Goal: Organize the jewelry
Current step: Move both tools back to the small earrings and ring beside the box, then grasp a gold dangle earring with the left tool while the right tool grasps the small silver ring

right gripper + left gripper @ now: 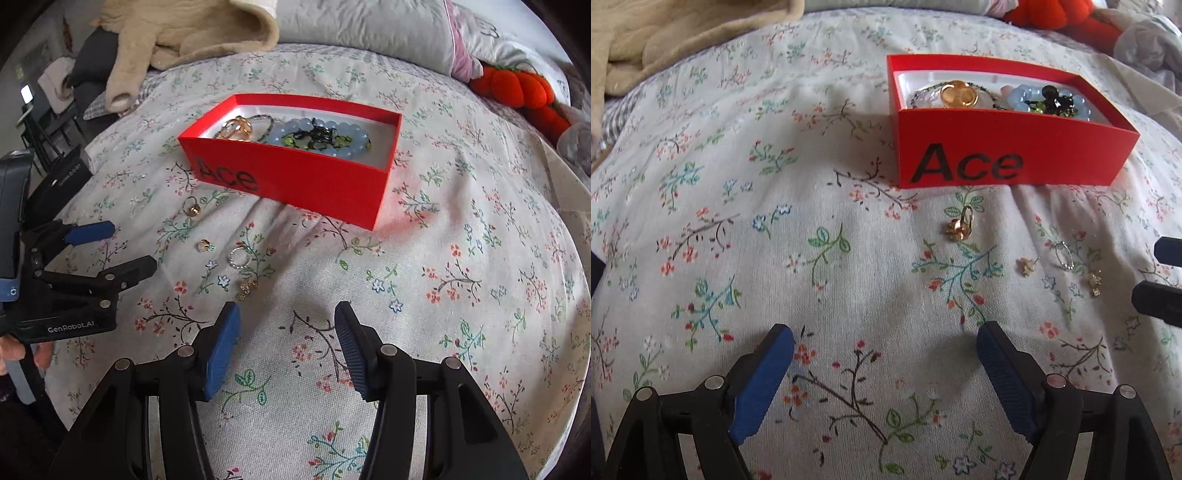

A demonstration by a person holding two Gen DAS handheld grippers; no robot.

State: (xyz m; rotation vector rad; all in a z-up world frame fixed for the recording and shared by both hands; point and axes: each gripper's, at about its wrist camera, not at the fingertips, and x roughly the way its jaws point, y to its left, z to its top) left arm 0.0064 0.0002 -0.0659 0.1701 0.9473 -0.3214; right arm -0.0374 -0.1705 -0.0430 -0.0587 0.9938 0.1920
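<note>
A red box point(997, 162) point(317, 184) marked "Ace" sits on the floral bedspread and holds gold rings point(960, 96) point(238, 127), a blue bead bracelet point(1021, 96) point(347, 131) and a dark clip. In front of it lie a gold ring point(960, 223) point(192, 209), a small gold stud point(1027, 266) point(204, 244), a silver ring point(1063, 254) point(238, 257) and a gold charm point(1094, 282) point(245, 290). My left gripper point(884, 343) point(129, 251) is open over bare cloth, left of the loose pieces. My right gripper point(286, 325) is open and empty, just below the charm.
A beige blanket point(177, 33) lies at the bed's far left, grey pillows point(369, 33) at the back, and an orange plush point(517, 88) at the far right. A hand point(14, 350) holds the left gripper at the left edge.
</note>
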